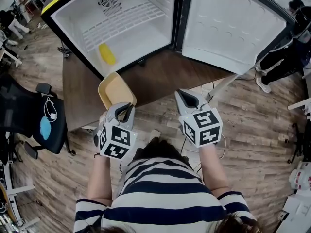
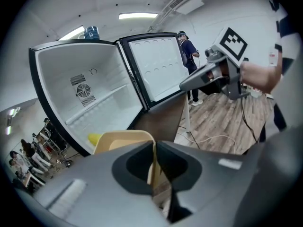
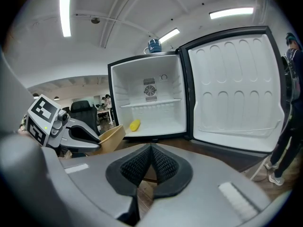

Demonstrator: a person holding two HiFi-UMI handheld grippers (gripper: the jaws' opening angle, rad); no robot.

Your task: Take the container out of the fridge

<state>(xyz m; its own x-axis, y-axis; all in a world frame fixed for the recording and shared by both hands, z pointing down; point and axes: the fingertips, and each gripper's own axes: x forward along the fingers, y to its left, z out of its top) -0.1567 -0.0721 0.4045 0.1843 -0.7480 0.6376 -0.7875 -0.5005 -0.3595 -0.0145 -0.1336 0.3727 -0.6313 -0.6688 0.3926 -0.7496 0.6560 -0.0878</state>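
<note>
A shallow tan container [image 1: 115, 89] hangs in the air in front of the open fridge [image 1: 121, 28], above the dark table's edge. My left gripper [image 1: 124, 108] is shut on the container's near rim [image 2: 152, 167]. The container [image 3: 110, 137] also shows in the right gripper view, beside the left gripper [image 3: 83, 135]. My right gripper [image 1: 190, 100] is shut with nothing in it, held over the table's near edge to the right; its pads [image 3: 150, 167] meet. A yellow item [image 1: 107, 54] lies on the fridge floor.
The fridge door [image 1: 233, 28] stands wide open to the right. The fridge sits on a dark brown table [image 1: 160, 76]. A black office chair [image 1: 34, 115] is at the left. A person [image 1: 284, 52] stands at the far right. Cables lie on the wood floor.
</note>
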